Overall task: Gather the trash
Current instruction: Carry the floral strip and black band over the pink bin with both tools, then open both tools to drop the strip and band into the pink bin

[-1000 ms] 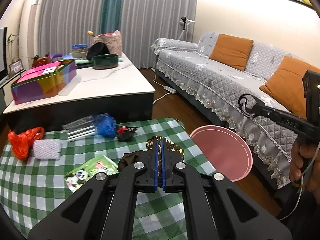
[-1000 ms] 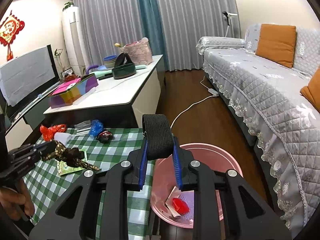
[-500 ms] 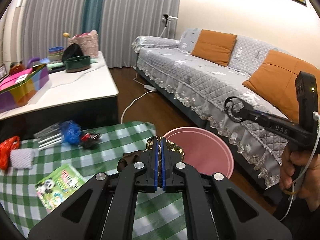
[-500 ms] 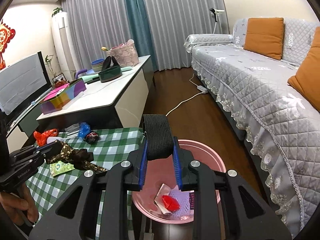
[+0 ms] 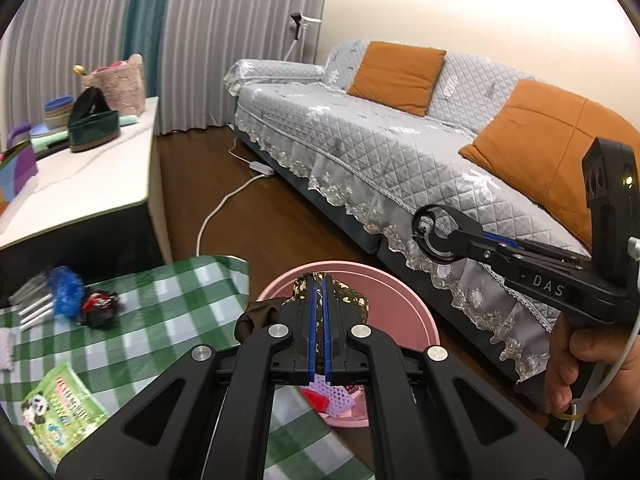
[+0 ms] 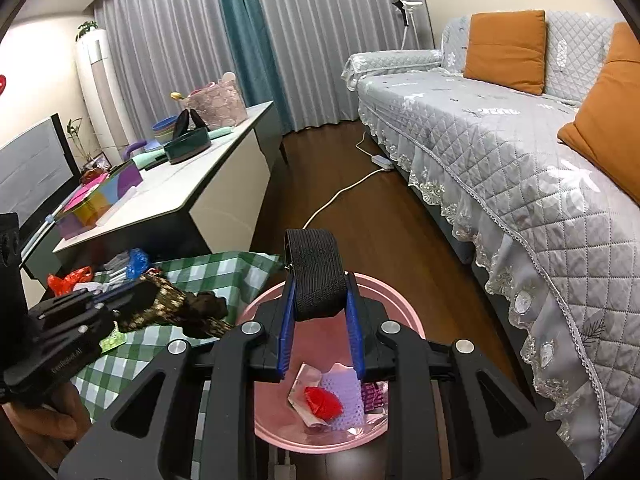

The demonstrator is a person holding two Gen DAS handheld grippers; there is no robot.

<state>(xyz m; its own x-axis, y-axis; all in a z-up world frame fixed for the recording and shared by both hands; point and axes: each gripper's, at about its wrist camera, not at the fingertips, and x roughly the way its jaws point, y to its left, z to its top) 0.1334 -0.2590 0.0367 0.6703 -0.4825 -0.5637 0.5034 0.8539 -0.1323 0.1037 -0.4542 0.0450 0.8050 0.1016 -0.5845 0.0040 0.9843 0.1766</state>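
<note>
My left gripper (image 5: 319, 280) is shut on a crumpled brown patterned wrapper (image 5: 351, 297) and holds it over the rim of the pink bin (image 5: 404, 304); the wrapper also shows in the right wrist view (image 6: 176, 308). My right gripper (image 6: 319, 312) is shut on a black elastic band (image 6: 314, 272), held above the pink bin (image 6: 396, 316), which holds red, purple and pink scraps (image 6: 324, 400). More trash lies on the green checked table (image 5: 160, 320): a blue wad (image 5: 64, 290), a black-red wrapper (image 5: 100, 306), a green panda packet (image 5: 60, 400).
A white low table (image 5: 80, 176) with bowls and a coloured box stands at the back left. A grey sofa (image 5: 400, 148) with orange cushions runs along the right. A white power cord (image 5: 224, 208) lies on the wood floor. An orange bag (image 6: 66, 280) lies on the checked table.
My left gripper has carried the brown wrapper rightwards from over the checked table to over the pink bin. My right gripper has stayed over the bin, still holding the band.
</note>
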